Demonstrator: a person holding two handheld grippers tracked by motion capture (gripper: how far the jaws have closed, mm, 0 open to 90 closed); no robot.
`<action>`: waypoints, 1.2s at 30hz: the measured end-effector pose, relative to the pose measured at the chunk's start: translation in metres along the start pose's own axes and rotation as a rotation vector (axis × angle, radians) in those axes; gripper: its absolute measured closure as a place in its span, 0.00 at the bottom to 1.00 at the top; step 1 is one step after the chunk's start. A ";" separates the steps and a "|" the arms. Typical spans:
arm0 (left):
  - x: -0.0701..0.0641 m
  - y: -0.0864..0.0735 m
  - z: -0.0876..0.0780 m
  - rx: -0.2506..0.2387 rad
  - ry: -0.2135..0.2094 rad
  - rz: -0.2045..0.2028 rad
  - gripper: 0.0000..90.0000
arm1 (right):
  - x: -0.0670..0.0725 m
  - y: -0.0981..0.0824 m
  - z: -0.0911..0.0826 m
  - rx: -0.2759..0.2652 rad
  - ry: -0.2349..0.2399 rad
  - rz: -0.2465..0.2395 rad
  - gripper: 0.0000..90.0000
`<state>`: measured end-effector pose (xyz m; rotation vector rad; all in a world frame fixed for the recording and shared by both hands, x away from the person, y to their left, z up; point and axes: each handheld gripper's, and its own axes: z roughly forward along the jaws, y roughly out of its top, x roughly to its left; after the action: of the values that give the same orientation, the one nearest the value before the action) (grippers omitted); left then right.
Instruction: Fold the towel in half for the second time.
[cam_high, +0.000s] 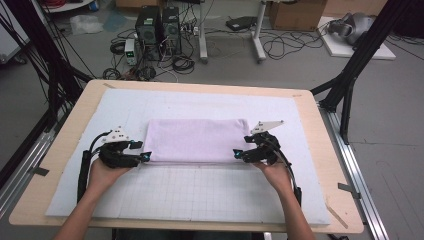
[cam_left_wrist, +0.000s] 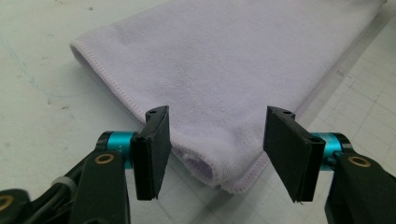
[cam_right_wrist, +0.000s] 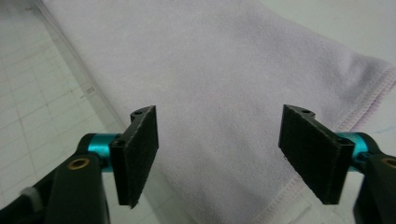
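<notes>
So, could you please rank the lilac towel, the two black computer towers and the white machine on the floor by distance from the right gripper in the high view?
1. Lilac towel: right beside the right gripper, on its left.
2. Black computer towers: on the floor beyond the table, far left.
3. White machine: far right on the floor; too close to the towers to call.

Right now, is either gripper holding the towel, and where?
Nothing is held. Both grippers' fingers stand open, clear of the folded lilac towel: left gripper at its near left corner, right gripper at its near right corner.
</notes>
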<state>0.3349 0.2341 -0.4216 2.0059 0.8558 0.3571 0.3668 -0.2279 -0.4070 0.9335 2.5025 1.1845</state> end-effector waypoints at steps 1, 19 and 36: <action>0.000 0.000 -0.001 -0.005 0.002 0.000 0.44 | 0.000 0.000 -0.001 -0.001 0.000 0.000 0.26; -0.013 -0.004 -0.022 -0.035 0.015 0.007 0.27 | 0.006 -0.032 -0.037 -0.100 -0.039 0.034 0.13; -0.021 -0.011 -0.035 -0.037 0.038 0.016 0.17 | 0.019 -0.054 -0.052 -0.151 -0.059 0.022 0.13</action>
<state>0.2966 0.2455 -0.4096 1.9786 0.8509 0.4189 0.3041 -0.2735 -0.4128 0.9447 2.3255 1.3118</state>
